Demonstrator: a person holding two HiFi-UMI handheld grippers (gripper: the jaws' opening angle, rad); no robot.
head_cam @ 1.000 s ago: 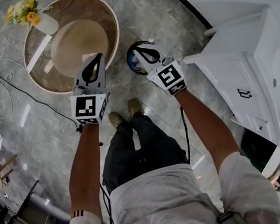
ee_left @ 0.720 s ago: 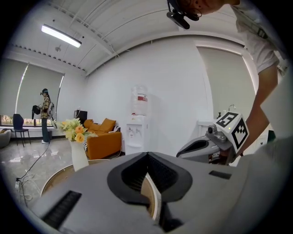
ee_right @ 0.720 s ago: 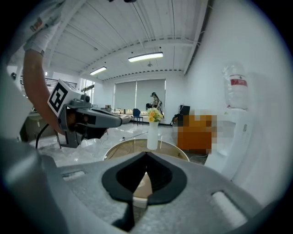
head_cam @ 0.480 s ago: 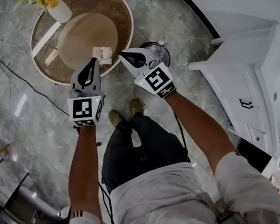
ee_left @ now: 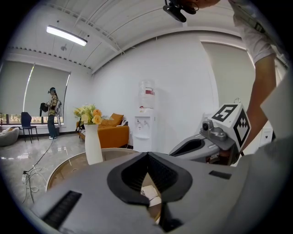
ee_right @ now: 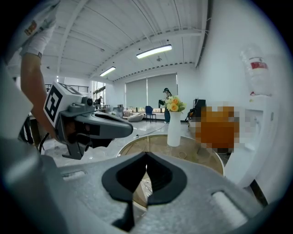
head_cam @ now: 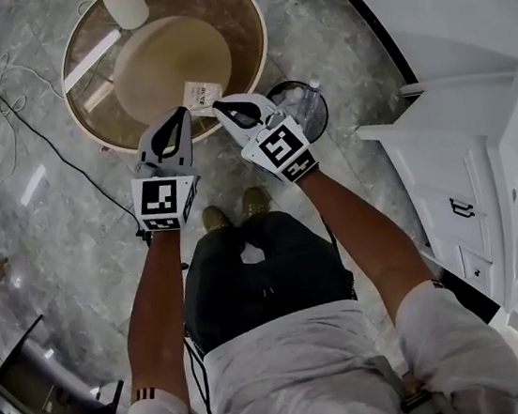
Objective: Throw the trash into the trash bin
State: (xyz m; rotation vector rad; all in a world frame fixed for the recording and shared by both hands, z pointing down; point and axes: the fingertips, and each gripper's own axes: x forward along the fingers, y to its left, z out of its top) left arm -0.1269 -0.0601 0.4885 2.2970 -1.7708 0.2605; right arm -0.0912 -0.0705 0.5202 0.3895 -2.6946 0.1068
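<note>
A small printed paper scrap [head_cam: 202, 95] lies at the near edge of the round glass table [head_cam: 92, 91]; the left gripper view shows it through the jaw gap [ee_left: 151, 194]. The black round trash bin [head_cam: 322, 123] stands on the floor right of the table, with a clear plastic bottle [head_cam: 307, 96] in it. My left gripper [head_cam: 182, 110] is shut and empty, its tip just left of the scrap. My right gripper [head_cam: 217, 105] is also shut and empty, its tip beside the scrap, between table and bin. Each gripper's tips meet in its own view [ee_left: 147, 154] [ee_right: 146, 153].
A white vase [head_cam: 125, 3] with yellow flowers stands on the table's far side. A white cabinet [head_cam: 461, 156] fills the right. Cables [head_cam: 32, 136] run over the marble floor at left. A water dispenser [ee_left: 146, 119] stands by the wall. The person's shoes [head_cam: 231, 212] are near the table.
Both grippers have moved forward and down toward the table's near edge. The right gripper has swung left from over the bin to beside the paper scrap. Both stayed shut.
</note>
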